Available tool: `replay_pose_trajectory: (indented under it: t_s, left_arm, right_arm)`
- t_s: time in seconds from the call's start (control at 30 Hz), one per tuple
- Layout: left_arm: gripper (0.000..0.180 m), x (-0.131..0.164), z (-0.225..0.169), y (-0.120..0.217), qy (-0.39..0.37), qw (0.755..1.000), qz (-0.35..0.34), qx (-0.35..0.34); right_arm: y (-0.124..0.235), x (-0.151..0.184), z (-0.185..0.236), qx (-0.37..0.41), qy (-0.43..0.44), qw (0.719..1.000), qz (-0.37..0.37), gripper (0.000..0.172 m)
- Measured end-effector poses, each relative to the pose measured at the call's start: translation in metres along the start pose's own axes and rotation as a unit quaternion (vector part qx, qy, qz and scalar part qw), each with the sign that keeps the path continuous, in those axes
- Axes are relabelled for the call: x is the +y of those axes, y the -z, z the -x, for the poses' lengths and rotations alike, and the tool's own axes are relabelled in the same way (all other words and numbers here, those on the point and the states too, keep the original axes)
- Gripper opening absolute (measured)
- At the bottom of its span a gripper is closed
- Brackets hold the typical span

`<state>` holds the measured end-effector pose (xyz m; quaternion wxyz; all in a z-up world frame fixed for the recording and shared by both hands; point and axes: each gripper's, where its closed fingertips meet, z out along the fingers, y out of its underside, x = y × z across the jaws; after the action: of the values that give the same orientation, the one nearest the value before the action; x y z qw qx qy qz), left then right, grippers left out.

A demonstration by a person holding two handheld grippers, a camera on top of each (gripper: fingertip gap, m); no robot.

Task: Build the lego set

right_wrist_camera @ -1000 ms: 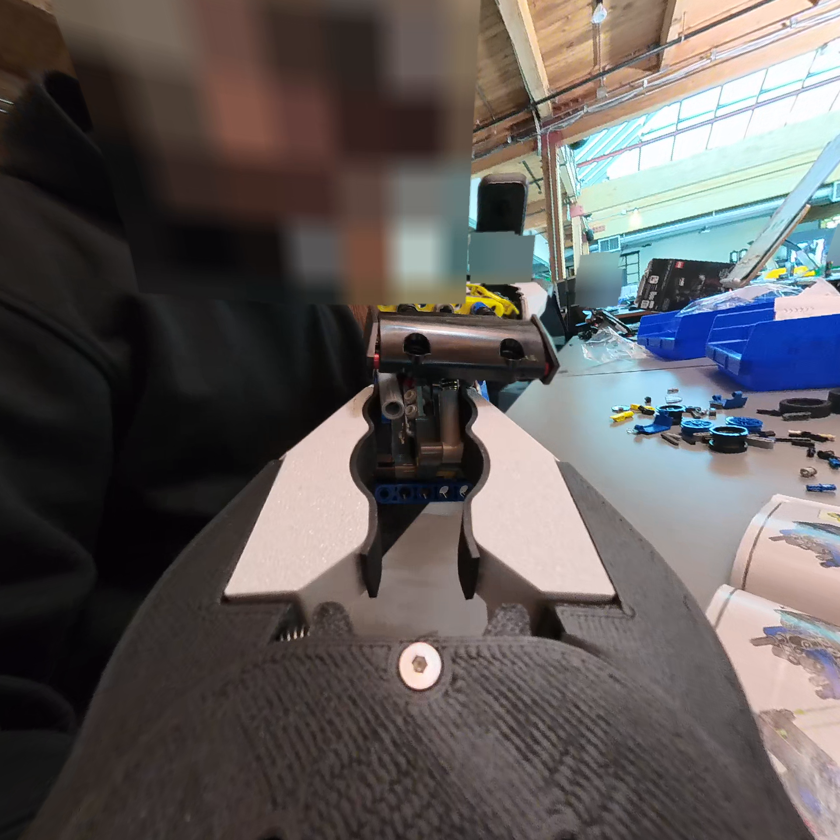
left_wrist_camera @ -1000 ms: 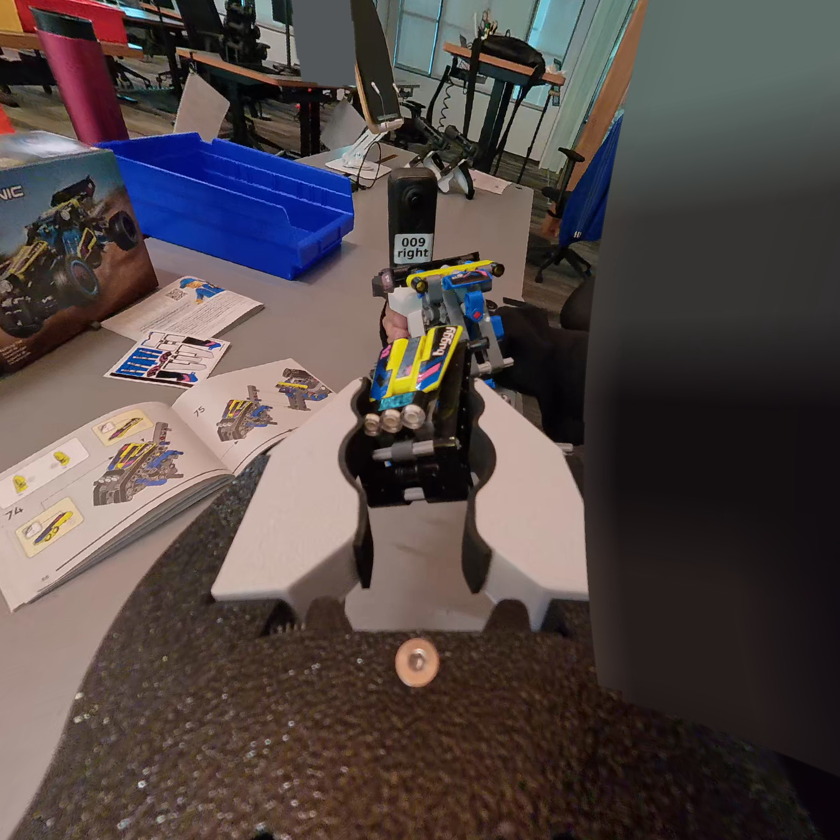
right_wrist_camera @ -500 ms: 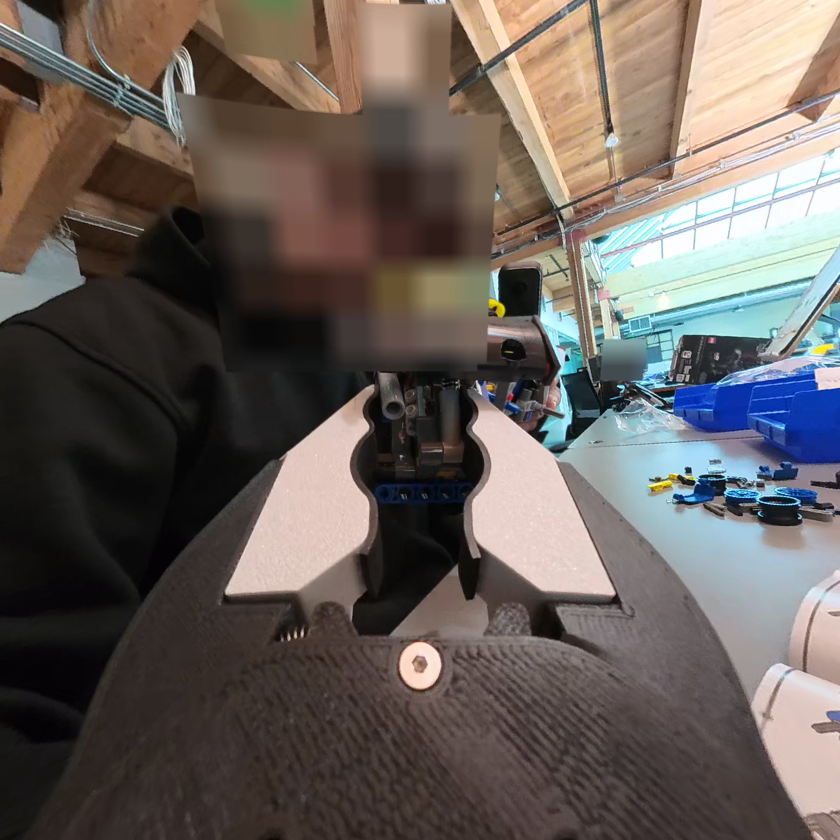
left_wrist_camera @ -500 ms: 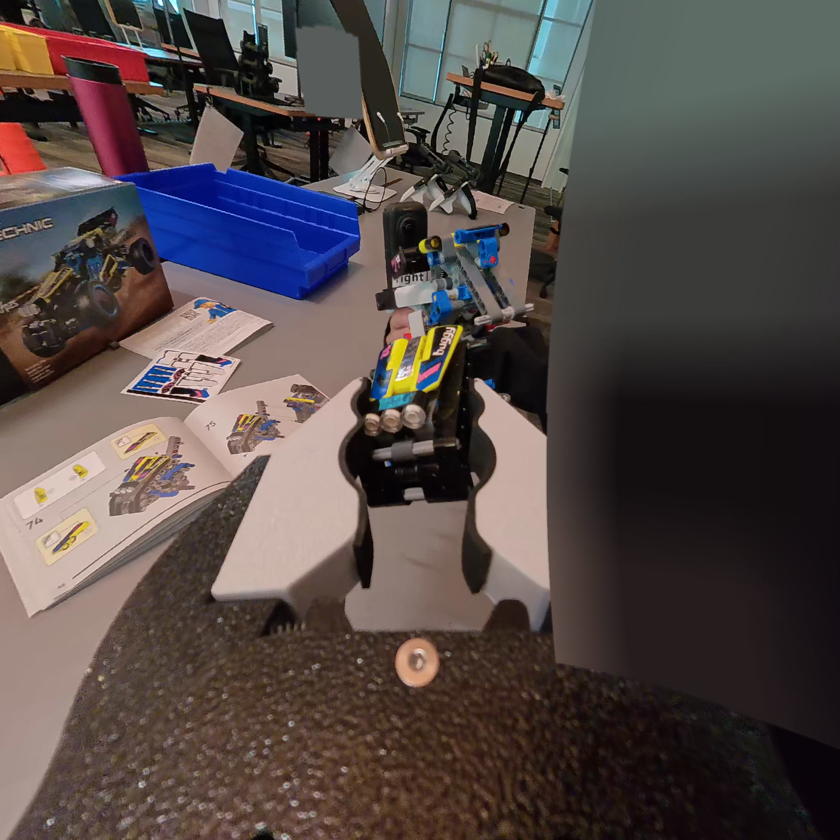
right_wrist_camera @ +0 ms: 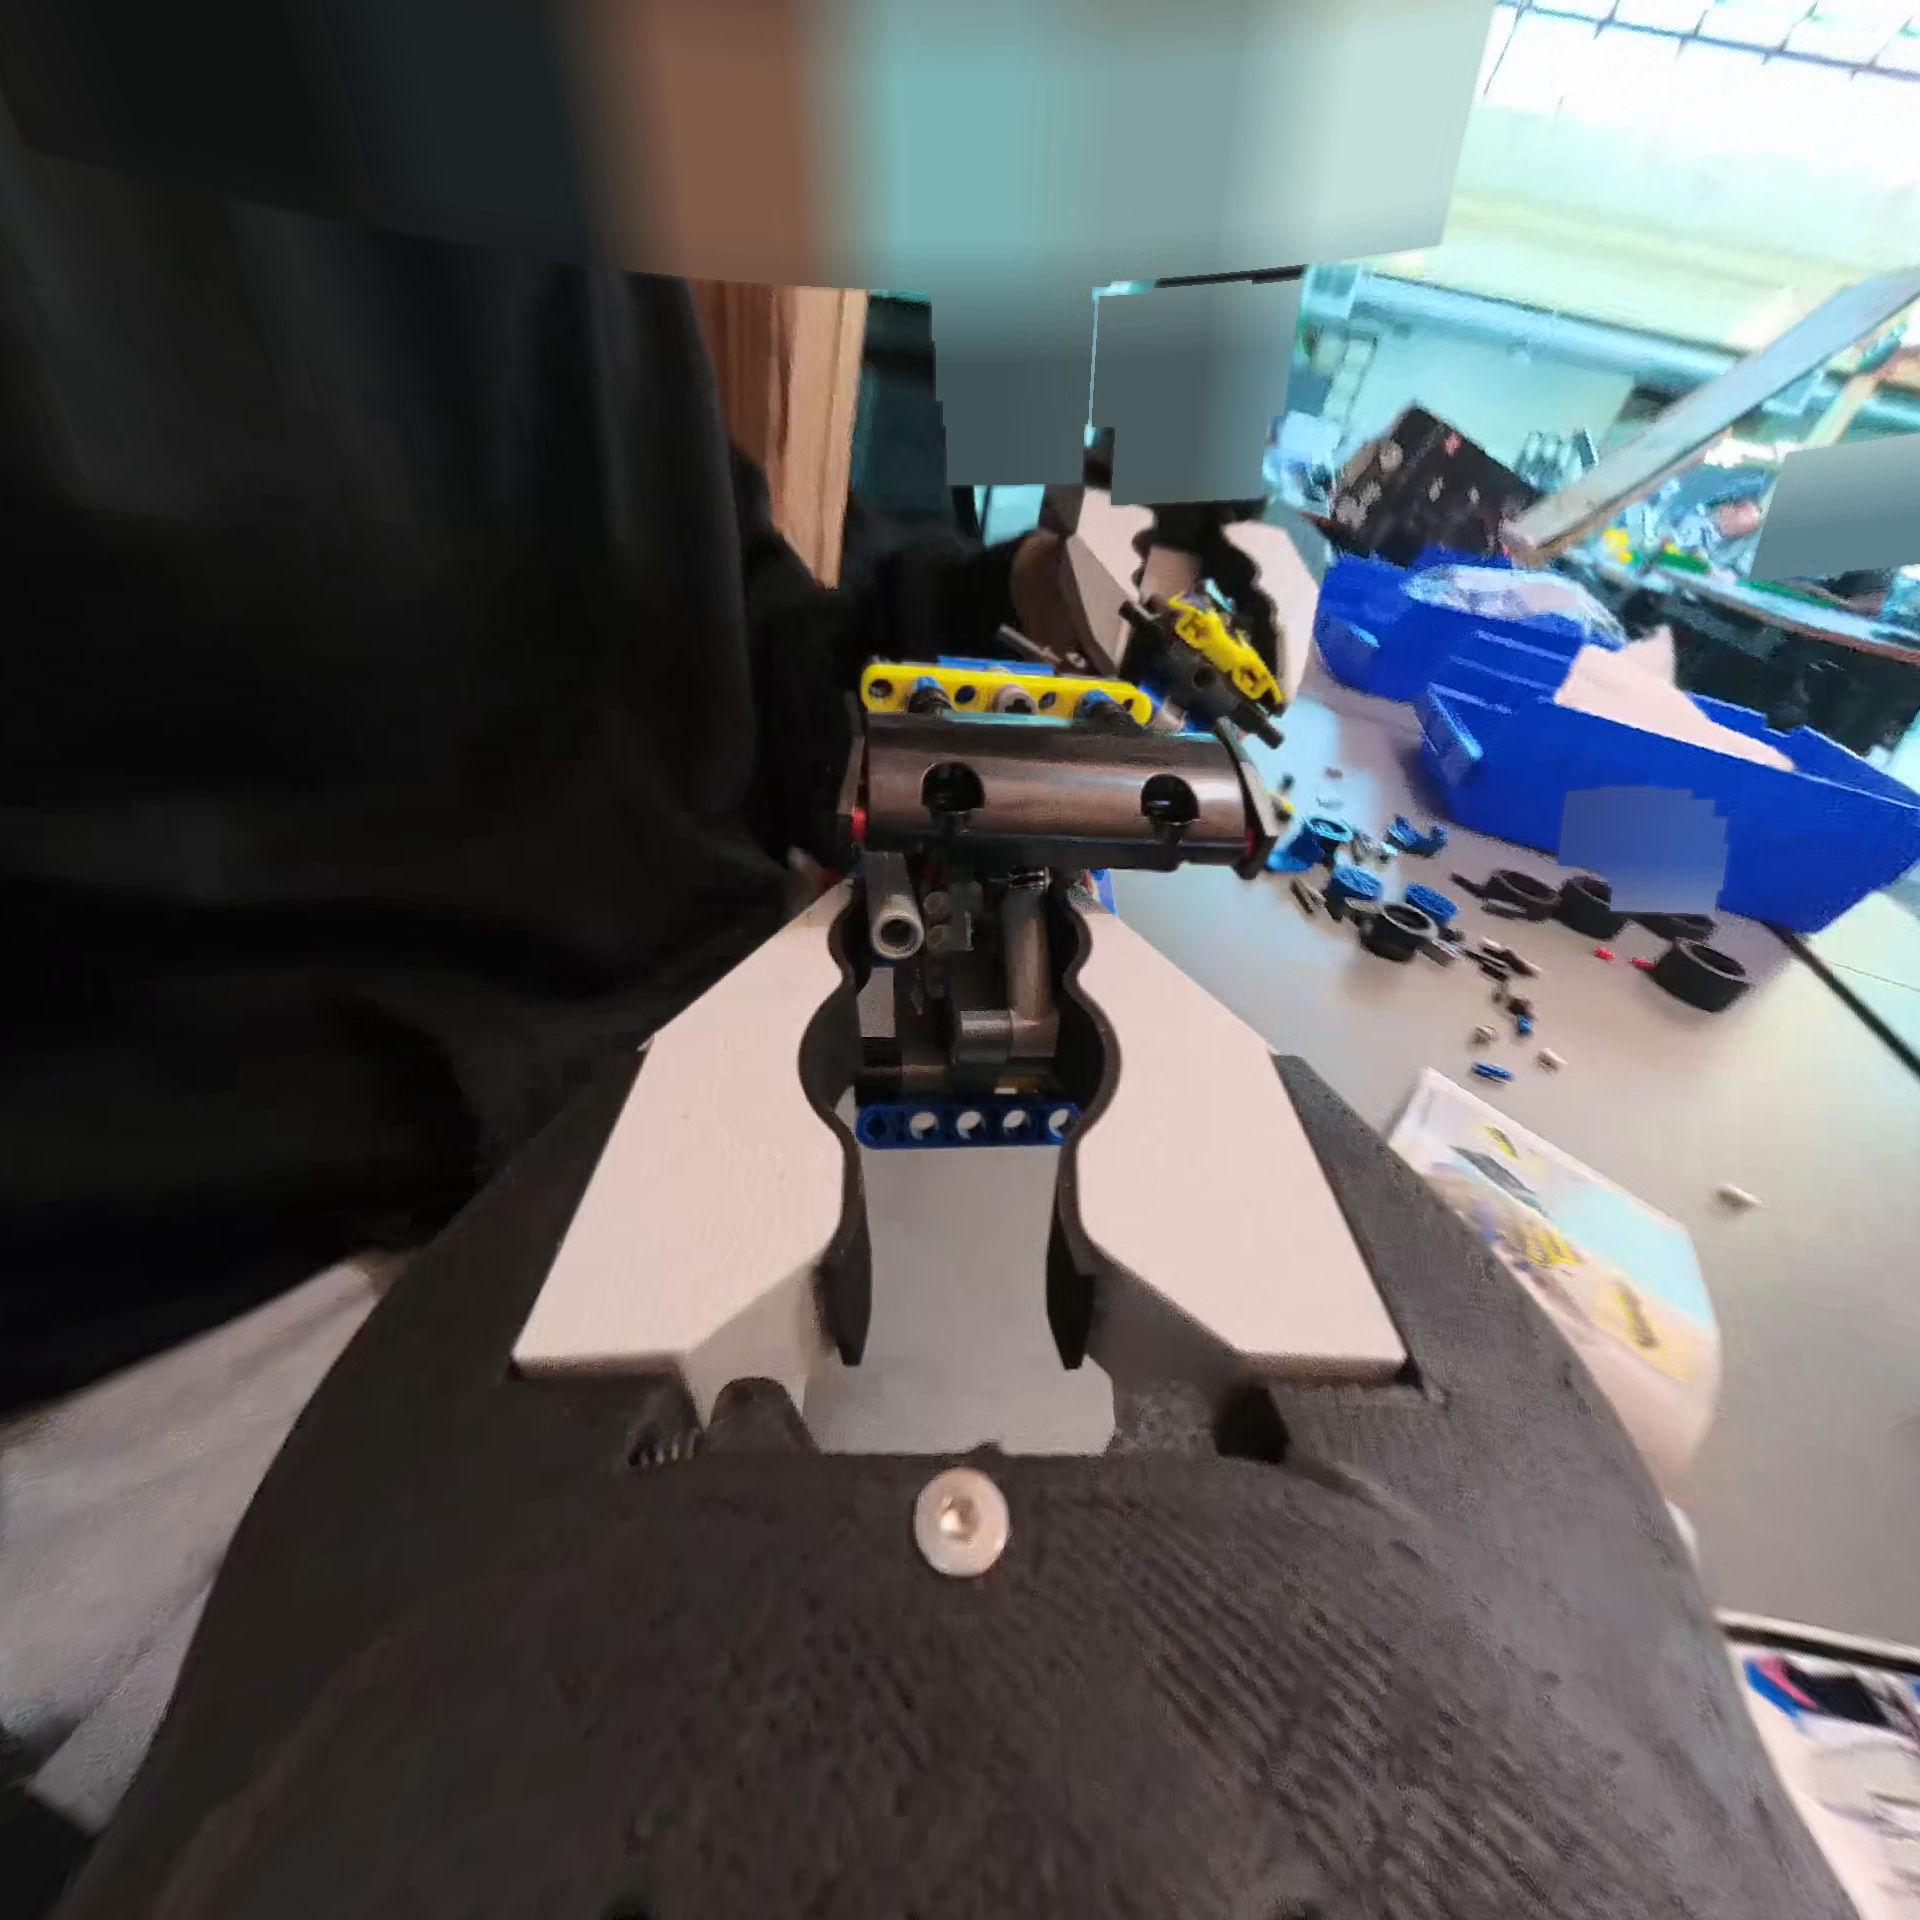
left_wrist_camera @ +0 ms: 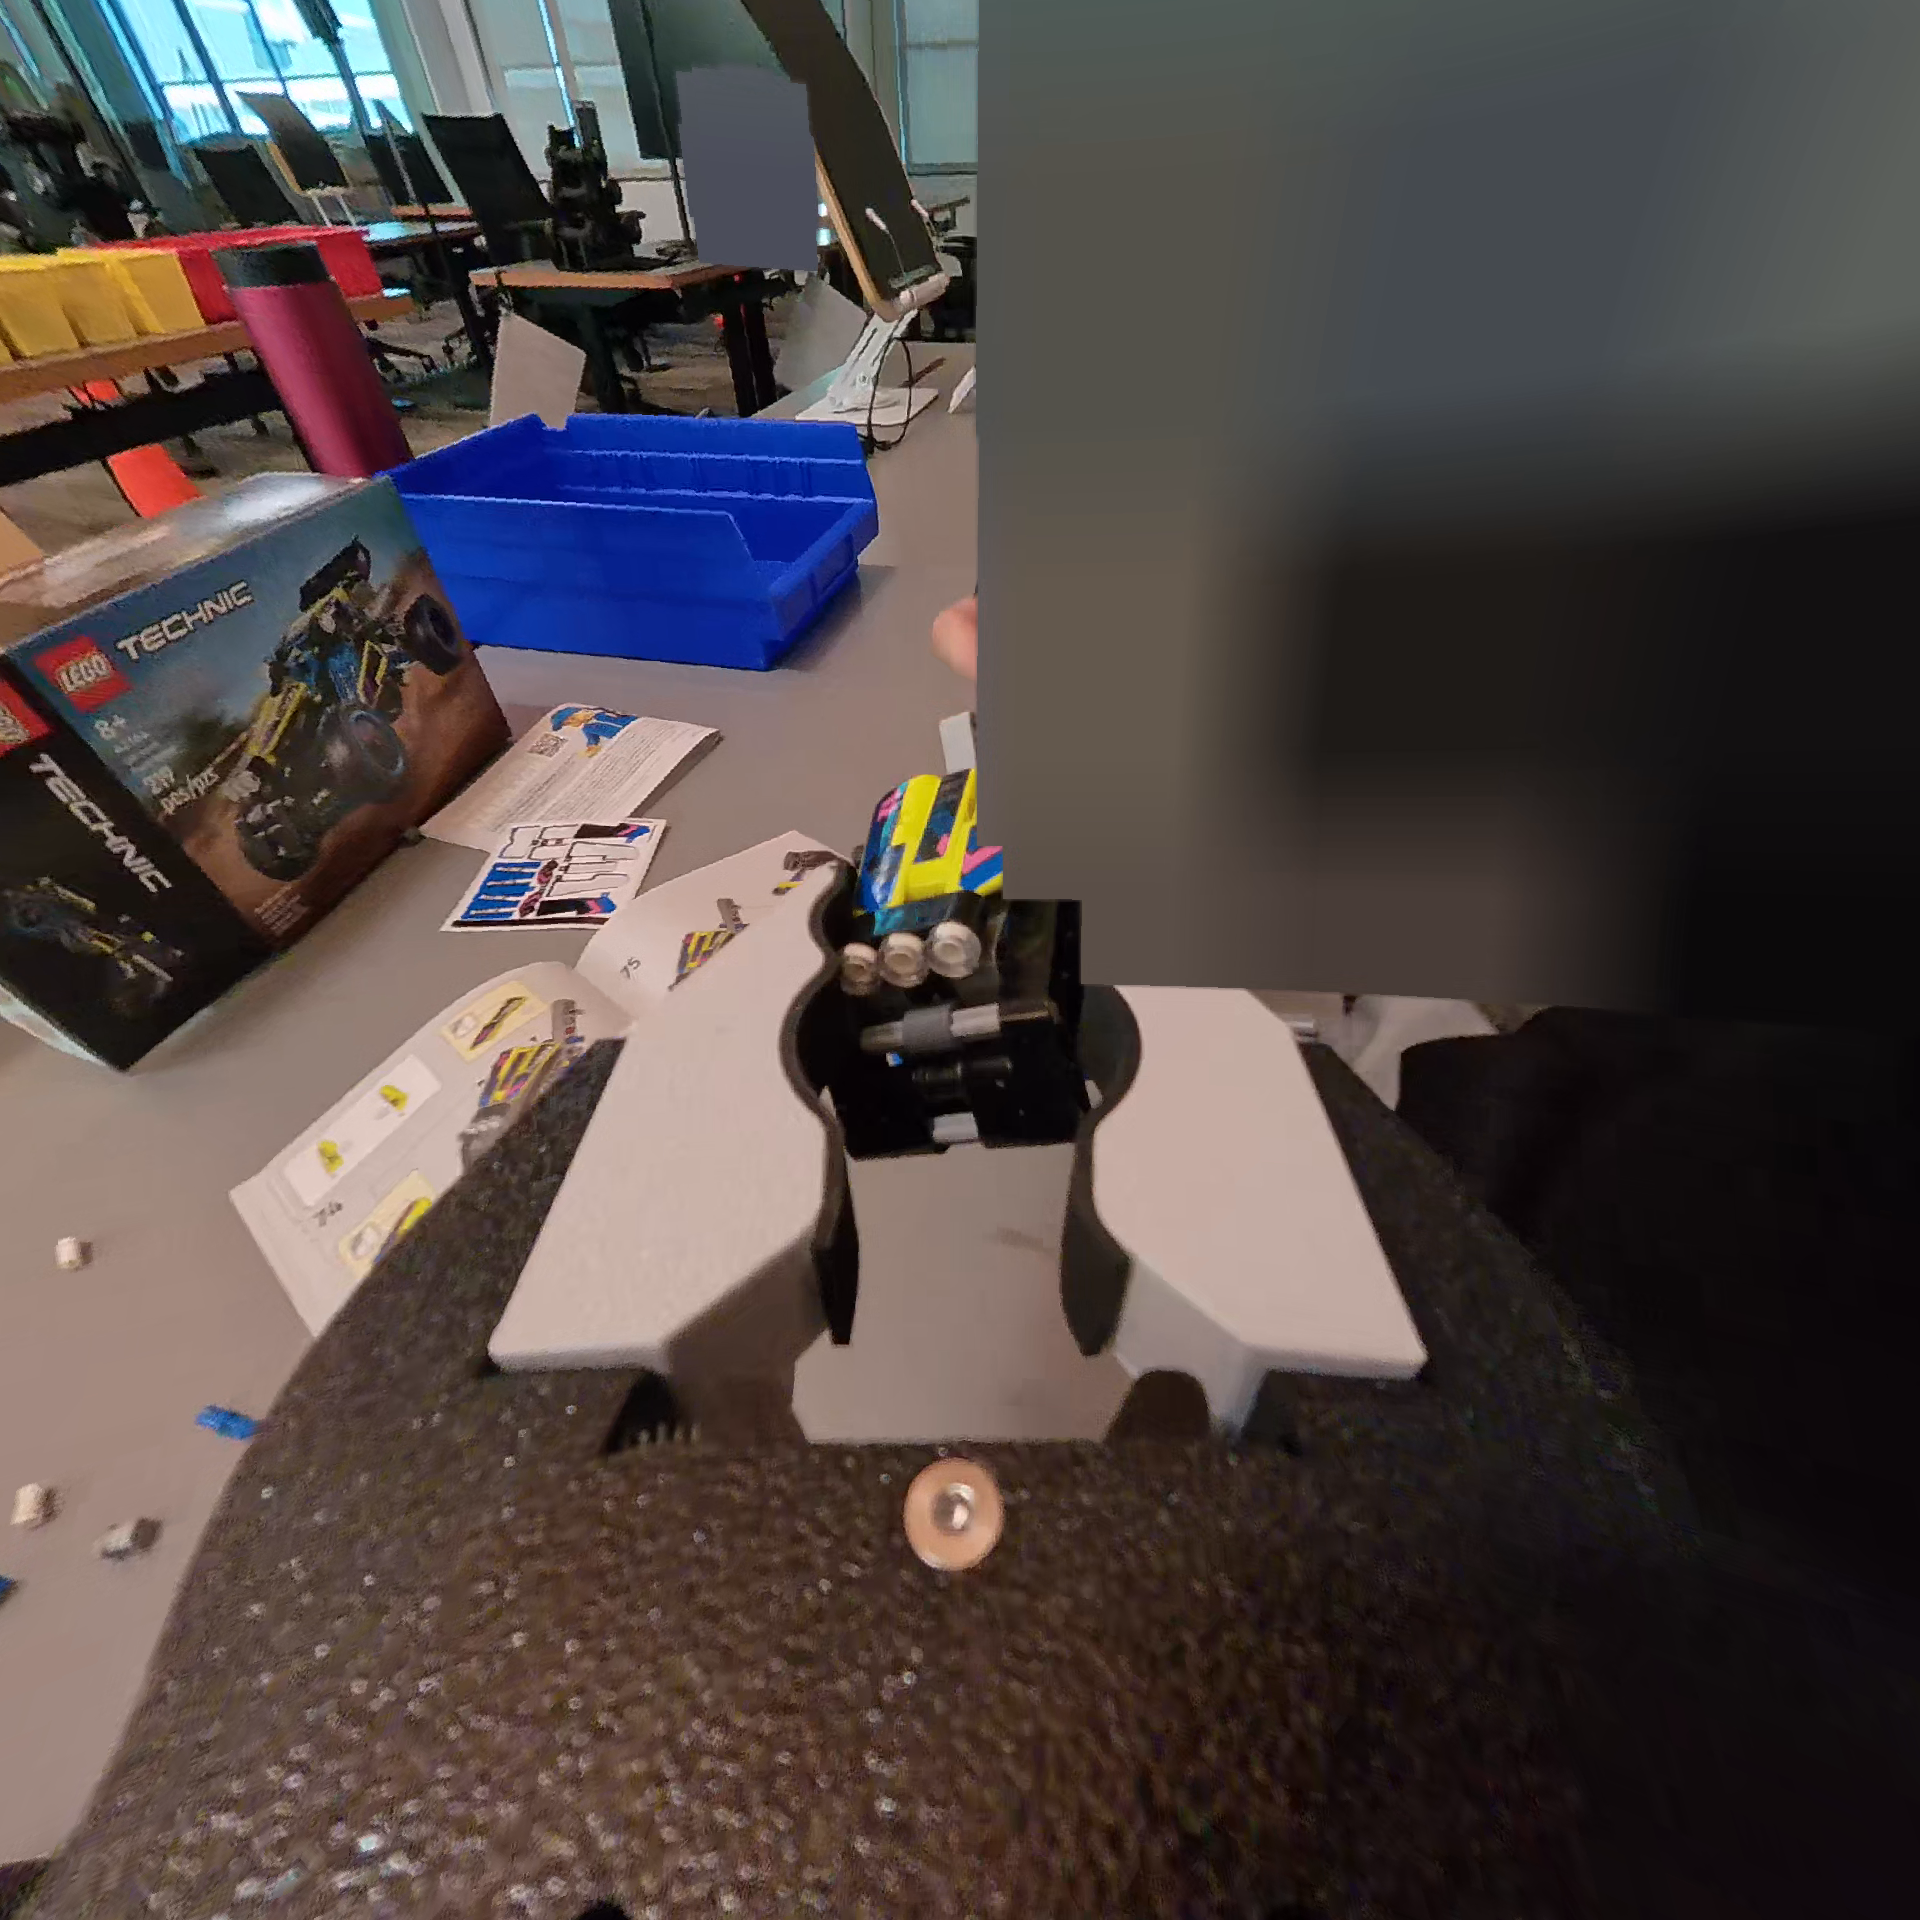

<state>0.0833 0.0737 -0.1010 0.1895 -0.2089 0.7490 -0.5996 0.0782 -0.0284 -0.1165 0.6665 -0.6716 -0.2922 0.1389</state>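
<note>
Swung since a sec ago: the left wrist view now faces more to the left, so the box and bin sit nearer its centre. The right gripper's black camera post no longer shows there. The right wrist view has dipped back down from the ceiling to the parts on the surface. Both grips look unchanged.

The half-built toy buggy [left_wrist_camera: 920, 842] of plastic bricks, black frame w/ yellow, blue and pink panels, hangs above the grey surface [left_wrist_camera: 156, 1195], held at both ends. The left gripper [left_wrist_camera: 956, 997] has its jaws clenched on the black nose block, just under three pale round studs. The rest of the model runs away from it under a grey patch. The right gripper [right_wrist_camera: 961, 935] has its jaws clenched on the grey and black linkage at the other end. A blue holed beam sits deep in the jaws, and a dark curved panel and a yellow holed beam stand just past the tips. Beyond that, blurred, is what looks like the left gripper on the far end.

Below the buggy and to the left lies an open instruction booklet [left_wrist_camera: 499, 1060]. Farther left are a sticker sheet [left_wrist_camera: 556, 873] and a folded leaflet [left_wrist_camera: 582, 769]. Left of those stands the printed cardboard kit box [left_wrist_camera: 239, 748], w/ an empty blue plastic bin [left_wrist_camera: 644, 540] behind it and a magenta tumbler [left_wrist_camera: 312, 374] past that. On the right side of the surface are loose blue rims and black tyres [right_wrist_camera: 1403, 914], near more blue bins [right_wrist_camera: 1507, 727].
</note>
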Motion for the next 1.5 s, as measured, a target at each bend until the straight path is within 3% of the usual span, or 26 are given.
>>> replay_pose_trajectory:
  t_s: [0.03,0.23,0.37,0.47,0.6,0.93,1.0,1.2,1.5]
  left_arm:
    - [0.038,0.003,0.000,-0.001,-0.011,1.000,0.002,0.003]
    - [0.038,0.010,-0.005,-0.006,-0.126,0.992,0.002,0.010]
    - [0.038,0.009,-0.010,-0.006,-0.205,0.979,-0.004,0.003]
    - [0.038,0.010,-0.008,-0.007,-0.249,0.968,-0.008,-0.018]
    - [0.038,0.008,-0.014,-0.007,-0.330,0.943,-0.014,-0.036]
    - [0.038,-0.014,-0.021,0.008,-0.437,0.897,-0.041,-0.056]
    - [0.039,-0.009,-0.017,0.008,-0.446,0.893,-0.030,-0.048]
    - [0.038,0.007,0.000,0.004,-0.427,0.904,-0.012,-0.024]
    - [0.038,0.017,0.013,-0.017,-0.401,0.916,-0.015,0.006]
  right_arm:
    - [-0.004,0.003,0.000,0.011,0.021,0.999,0.031,0.031]
    - [-0.029,0.027,0.009,0.032,0.146,0.968,0.201,0.031]
    - [-0.033,0.034,0.008,0.064,0.221,0.939,0.257,0.030]
    - [-0.031,0.037,0.004,0.101,0.286,0.905,0.298,0.031]
    - [-0.026,0.049,-0.001,0.132,0.383,0.833,0.376,0.030]
    - [-0.030,0.030,-0.007,0.206,0.538,0.732,0.364,0.031]
    - [-0.030,0.029,-0.010,0.212,0.543,0.732,0.354,0.031]
    - [-0.030,0.037,-0.015,0.213,0.512,0.767,0.323,0.030]
    - [-0.024,0.054,-0.028,0.222,0.418,0.838,0.271,0.030]
